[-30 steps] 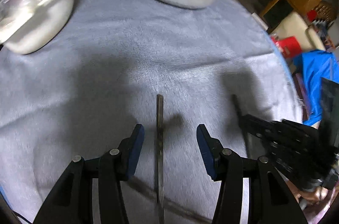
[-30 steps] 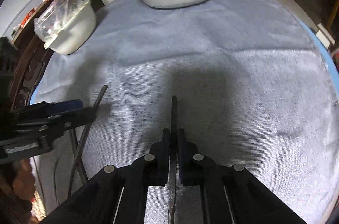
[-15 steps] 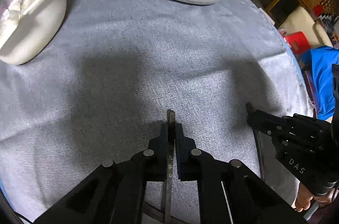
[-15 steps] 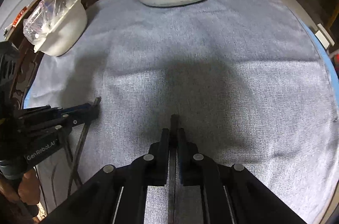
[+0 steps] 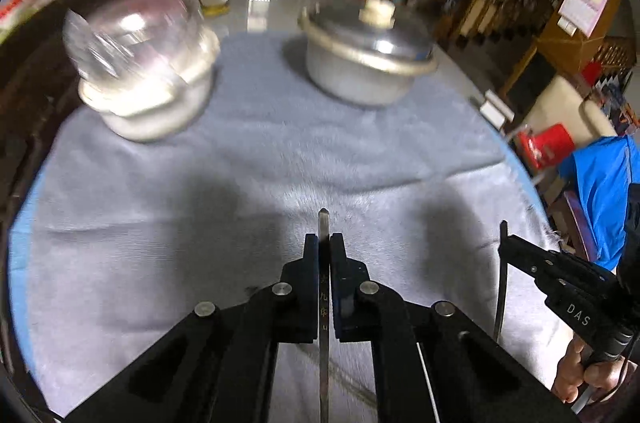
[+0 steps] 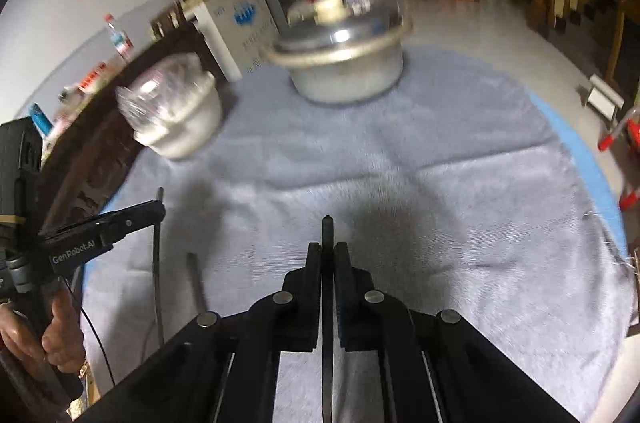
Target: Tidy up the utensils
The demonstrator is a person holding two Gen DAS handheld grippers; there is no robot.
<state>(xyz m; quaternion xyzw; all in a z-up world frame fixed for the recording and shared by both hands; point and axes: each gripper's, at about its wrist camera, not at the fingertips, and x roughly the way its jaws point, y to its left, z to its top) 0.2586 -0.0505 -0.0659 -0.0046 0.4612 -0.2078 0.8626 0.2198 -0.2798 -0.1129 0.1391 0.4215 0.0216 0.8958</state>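
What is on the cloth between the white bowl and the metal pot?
Nothing: in the left wrist view the stretch of grey cloth between the white bowl and the metal pot is bare. The right wrist view shows the same.

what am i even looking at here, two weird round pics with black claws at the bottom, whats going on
Each picture comes from a wide-angle camera mounted on a hand-held tool, looking along its black tongs. No robot: a person holds one tool per hand. The left tongs are shut on a thin metal utensil; the right tongs are shut on another thin dark utensil. Each tool also shows at the edge of the other's picture. They are over a table covered by a grey cloth. At the far side stand a lidded metal pot and a white bowl topped with clear plastic. The views are blurred.
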